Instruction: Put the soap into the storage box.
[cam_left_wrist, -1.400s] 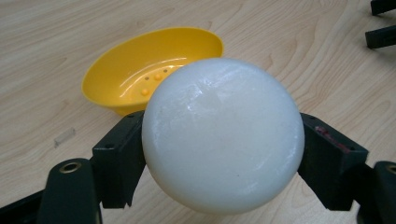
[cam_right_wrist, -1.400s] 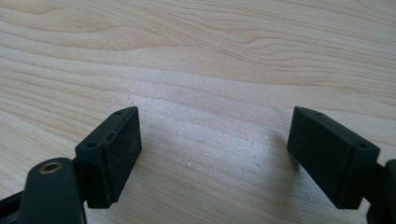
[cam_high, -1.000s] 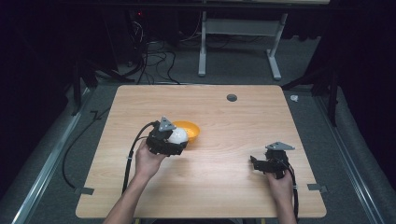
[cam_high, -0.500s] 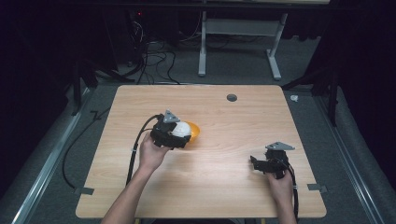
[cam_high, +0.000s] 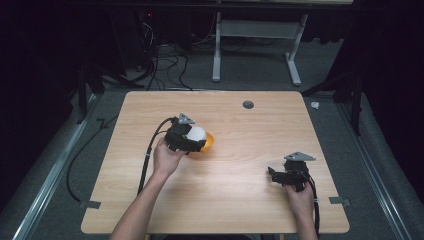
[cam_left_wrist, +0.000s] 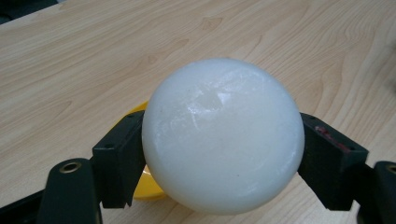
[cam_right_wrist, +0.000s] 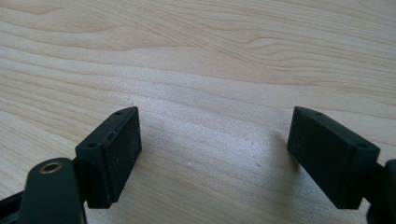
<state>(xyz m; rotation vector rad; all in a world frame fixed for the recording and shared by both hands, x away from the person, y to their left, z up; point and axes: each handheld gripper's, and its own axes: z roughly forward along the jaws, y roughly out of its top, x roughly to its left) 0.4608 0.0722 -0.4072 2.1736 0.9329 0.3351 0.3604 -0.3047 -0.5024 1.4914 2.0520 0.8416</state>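
The left hand-held gripper (cam_left_wrist: 223, 154) clamps the smooth, hard-looking white ball (cam_left_wrist: 223, 140) across its middle, likely slippery, above the yellow bowl (cam_high: 207, 142); the right hand-held gripper (cam_right_wrist: 217, 158) gapes empty.

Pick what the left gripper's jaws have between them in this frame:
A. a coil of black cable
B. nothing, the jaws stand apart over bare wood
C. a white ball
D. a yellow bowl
C: in the left gripper view the two black pads of the left gripper press on either side of the white ball, with the yellow bowl lying behind and below it on the table.
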